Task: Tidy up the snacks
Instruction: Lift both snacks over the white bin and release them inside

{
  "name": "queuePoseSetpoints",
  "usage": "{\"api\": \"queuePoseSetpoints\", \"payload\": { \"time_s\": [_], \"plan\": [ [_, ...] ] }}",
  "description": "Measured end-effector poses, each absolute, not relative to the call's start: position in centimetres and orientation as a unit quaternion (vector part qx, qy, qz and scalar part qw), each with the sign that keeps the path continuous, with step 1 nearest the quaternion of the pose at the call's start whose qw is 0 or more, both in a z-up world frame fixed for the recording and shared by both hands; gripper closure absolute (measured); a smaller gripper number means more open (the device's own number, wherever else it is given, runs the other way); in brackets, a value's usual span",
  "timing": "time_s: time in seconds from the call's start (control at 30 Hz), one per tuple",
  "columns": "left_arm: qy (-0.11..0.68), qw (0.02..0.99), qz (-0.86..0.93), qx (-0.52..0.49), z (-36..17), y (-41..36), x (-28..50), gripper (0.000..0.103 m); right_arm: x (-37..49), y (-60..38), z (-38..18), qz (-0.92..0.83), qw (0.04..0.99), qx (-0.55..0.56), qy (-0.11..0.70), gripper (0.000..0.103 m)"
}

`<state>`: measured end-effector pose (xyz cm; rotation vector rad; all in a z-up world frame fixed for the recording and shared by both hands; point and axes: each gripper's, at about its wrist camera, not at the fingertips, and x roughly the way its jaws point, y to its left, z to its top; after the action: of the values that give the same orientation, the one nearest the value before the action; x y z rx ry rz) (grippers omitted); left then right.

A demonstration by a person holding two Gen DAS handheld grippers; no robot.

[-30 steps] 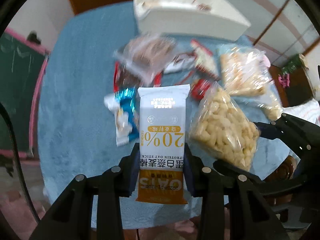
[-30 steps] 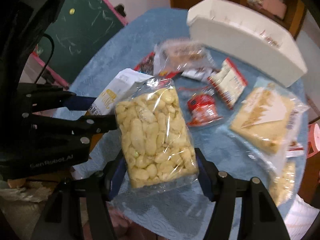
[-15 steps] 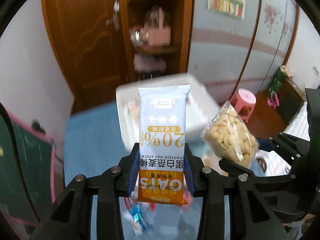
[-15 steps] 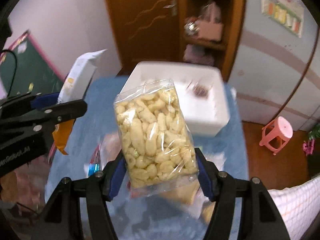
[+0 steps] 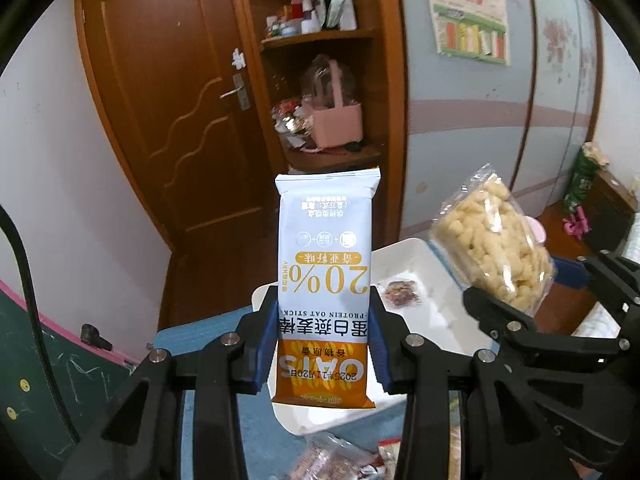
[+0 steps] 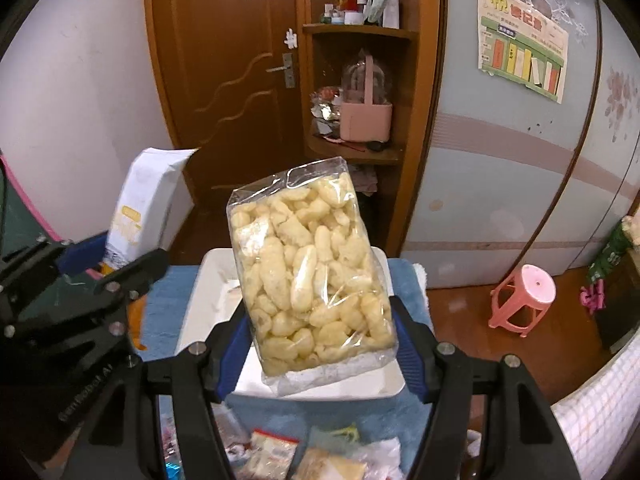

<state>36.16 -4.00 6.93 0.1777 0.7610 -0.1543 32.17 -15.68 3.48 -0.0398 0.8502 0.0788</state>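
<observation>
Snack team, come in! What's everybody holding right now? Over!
Left gripper shut on oat stick packet. Right gripper shut on puffed-snack bag. White bin ahead, path clear.

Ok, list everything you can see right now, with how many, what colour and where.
oat stick packet: one, white and orange, clamped upright in the left gripper.
puffed corn bag: one, clear with pale yellow puffs, clamped in the right gripper.
white tray: one, on the blue cloth behind both packs; a small dark snack pack lies in it.
blue tablecloth: one, under the tray.
loose snack packs: several, mixed colours, on the cloth at the near edge.
wooden door: one, brown, back left.
corner shelf: brown, holds small items and a pink basket.
poster: one, on the pale blue wall.
pink stool: one, floor at right.
left gripper: black, blue pads.
right gripper: black, blue pads.
</observation>
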Motion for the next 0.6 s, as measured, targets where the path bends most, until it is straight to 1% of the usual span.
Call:
{"api": "queuePoseSetpoints", "payload": {
  "time_s": [0.1,0.17,0.2,0.23,0.27,0.3,0.4,0.6],
  "plan": [
    [0.376,0.92,-0.059,0.094,5.2,-3.9,37.8,0.061,33.4,-15.5,2.5,0.034,0.904,-0.032,0.426,0.036],
    [0.387,0.915,-0.047,0.103,4.2,-3.8,38.9,0.033,34.3,-15.5,1.6,0.032,0.898,-0.033,0.438,0.035],
    [0.388,0.915,-0.038,0.105,3.9,-3.7,39.2,0.027,34.6,-15.6,1.1,0.028,0.896,-0.031,0.442,0.035],
    [0.389,0.914,-0.032,0.107,3.5,-3.5,39.4,0.018,34.9,-15.8,0.7,0.023,0.896,-0.029,0.443,0.035],
    [0.389,0.915,-0.033,0.104,3.3,-3.2,39.5,0.016,35.0,-15.9,0.4,0.024,0.896,-0.026,0.443,0.033],
    [0.391,0.914,-0.036,0.101,3.0,-3.0,39.5,0.016,35.0,-16.0,0.2,0.025,0.896,-0.023,0.443,0.028],
    [0.404,0.909,-0.042,0.093,2.6,-2.2,39.7,0.015,34.6,-16.1,0.2,0.029,0.899,-0.023,0.436,0.021],
    [0.41,0.907,-0.038,0.086,2.7,-1.3,38.0,0.015,34.4,-16.0,0.4,0.04,0.898,-0.022,0.437,0.02]
  ]
}}
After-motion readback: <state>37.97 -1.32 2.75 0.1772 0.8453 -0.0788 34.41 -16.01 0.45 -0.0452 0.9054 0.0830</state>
